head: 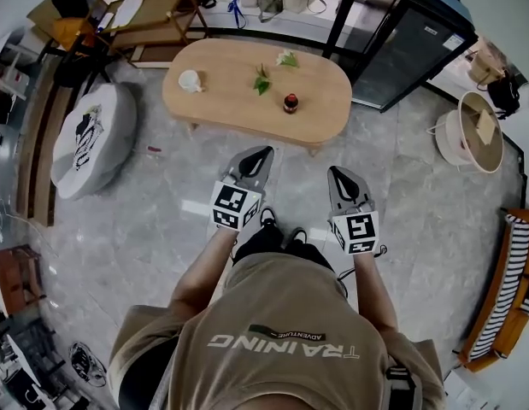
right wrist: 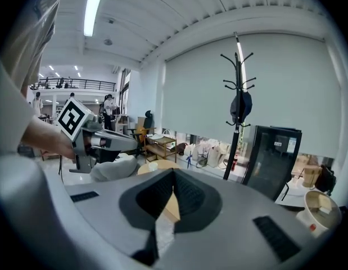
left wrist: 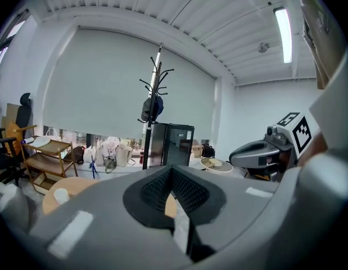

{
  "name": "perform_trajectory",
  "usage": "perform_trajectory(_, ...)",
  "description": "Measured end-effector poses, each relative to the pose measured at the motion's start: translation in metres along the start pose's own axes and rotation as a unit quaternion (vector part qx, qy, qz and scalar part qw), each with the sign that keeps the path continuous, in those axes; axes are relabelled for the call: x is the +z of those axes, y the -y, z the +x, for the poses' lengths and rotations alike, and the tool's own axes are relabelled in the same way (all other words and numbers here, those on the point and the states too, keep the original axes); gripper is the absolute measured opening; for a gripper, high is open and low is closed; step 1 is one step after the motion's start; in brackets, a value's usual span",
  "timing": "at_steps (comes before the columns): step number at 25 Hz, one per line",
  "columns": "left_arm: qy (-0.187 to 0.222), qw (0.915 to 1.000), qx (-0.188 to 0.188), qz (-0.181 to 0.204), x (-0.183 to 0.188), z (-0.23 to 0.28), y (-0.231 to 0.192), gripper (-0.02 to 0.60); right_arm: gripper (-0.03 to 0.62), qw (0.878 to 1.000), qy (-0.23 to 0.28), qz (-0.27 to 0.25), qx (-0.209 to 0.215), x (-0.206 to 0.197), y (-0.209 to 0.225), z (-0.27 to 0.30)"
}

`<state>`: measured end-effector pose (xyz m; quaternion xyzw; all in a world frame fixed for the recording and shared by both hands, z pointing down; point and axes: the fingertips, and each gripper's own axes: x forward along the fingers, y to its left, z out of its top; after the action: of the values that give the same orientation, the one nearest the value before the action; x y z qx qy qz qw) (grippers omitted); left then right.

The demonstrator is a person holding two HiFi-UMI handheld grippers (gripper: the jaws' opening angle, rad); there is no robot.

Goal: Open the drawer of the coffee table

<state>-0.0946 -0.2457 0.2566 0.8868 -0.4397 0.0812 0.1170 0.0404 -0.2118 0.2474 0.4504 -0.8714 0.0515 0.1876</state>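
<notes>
The oval wooden coffee table [head: 238, 109] stands ahead of me on the grey floor; no drawer front shows from above. On its top are a white cup [head: 190, 80], a green sprig [head: 261, 83] and a small dark jar [head: 290, 102]. My left gripper [head: 263, 153] is shut and empty, held in the air just short of the table's near edge. My right gripper [head: 342, 175] is also shut and empty, a little farther back. In the left gripper view the jaws [left wrist: 171, 171] meet at the tip, with the table [left wrist: 72, 188] behind. The right gripper view shows closed jaws [right wrist: 174, 174].
A grey pouf [head: 93, 139] sits left of the table. A black cabinet [head: 418, 45] and a coat rack pole [head: 343, 15] stand behind it at the right. A wooden trolley [head: 153, 20] is at the back left, a round basket [head: 473, 131] at the right.
</notes>
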Motion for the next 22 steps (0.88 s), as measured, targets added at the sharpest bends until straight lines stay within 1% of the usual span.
perform_trajectory(4, 0.004, 1.0, -0.006, -0.003, -0.01, 0.006, -0.006, 0.006, 0.004, 1.0, -0.001, 0.006, -0.002, -0.004, 0.002, 0.011)
perform_trajectory(7, -0.002, 1.0, -0.004, 0.006, -0.015, 0.009, -0.003, 0.005, 0.003, 1.0, 0.007, 0.005, 0.0, -0.001, 0.004, 0.013)
perform_trajectory(10, -0.001, 0.9998, 0.006, 0.017, -0.014, 0.008, 0.004, 0.006, 0.003, 1.0, 0.022, -0.004, 0.008, 0.007, 0.005, 0.011)
perform_trajectory(14, -0.003, 0.9995, 0.024, 0.019, -0.014, 0.002, 0.019, 0.006, 0.003, 0.999, 0.035, -0.014, 0.027, 0.011, 0.002, 0.001)
perform_trajectory(16, -0.003, 0.9994, 0.031, 0.015, -0.017, -0.004, 0.029, 0.006, 0.003, 0.999, 0.04, -0.008, 0.032, 0.006, 0.003, -0.006)
perform_trajectory(18, 0.0, 0.9992, 0.041, 0.004, -0.02, -0.015, 0.037, 0.006, 0.003, 0.999, 0.038, -0.003, 0.033, -0.005, 0.004, -0.015)
perform_trajectory(19, 0.0, 0.9989, 0.047, 0.003, -0.022, -0.02, 0.04, 0.006, 0.003, 0.999, 0.036, -0.005, 0.03, -0.011, 0.005, -0.02)
perform_trajectory(22, -0.004, 0.9981, 0.059, 0.015, -0.029, -0.026, 0.046, 0.006, 0.003, 0.999, 0.036, -0.03, 0.014, -0.025, 0.011, -0.027)
